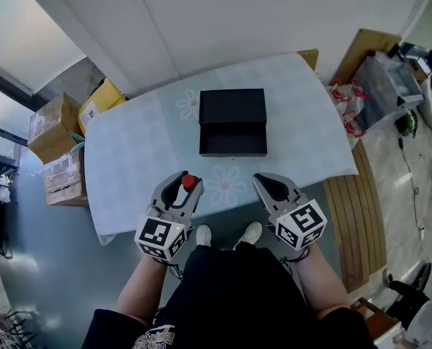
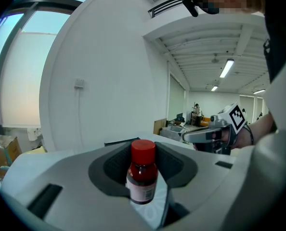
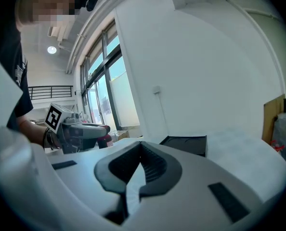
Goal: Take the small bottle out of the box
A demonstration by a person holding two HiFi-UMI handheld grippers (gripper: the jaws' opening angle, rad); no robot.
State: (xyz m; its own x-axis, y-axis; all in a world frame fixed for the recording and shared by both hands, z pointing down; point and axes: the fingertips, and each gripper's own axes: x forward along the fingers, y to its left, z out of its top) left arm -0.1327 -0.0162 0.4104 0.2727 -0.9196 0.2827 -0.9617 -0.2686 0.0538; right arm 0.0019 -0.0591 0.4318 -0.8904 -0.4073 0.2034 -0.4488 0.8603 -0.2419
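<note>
Upright, red-capped bottle (image 2: 142,177) in left gripper (image 1: 183,186)

Box (image 1: 233,122) on table (image 1: 129,158) centre; small bottle (image 1: 189,182) in left claw (image 1: 190,185) before it; right claw (image 1: 264,181) alongside, rightward

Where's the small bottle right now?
The small bottle is clamped in the left tongs, lower left in the head view, on the near side of the open black box.

Left claw (image 1: 188,183) at seven o'clock clamps the small bottle (image 2: 143,177); right claw (image 1: 265,180) at five o'clock, jaws seemingly closed together.
</note>
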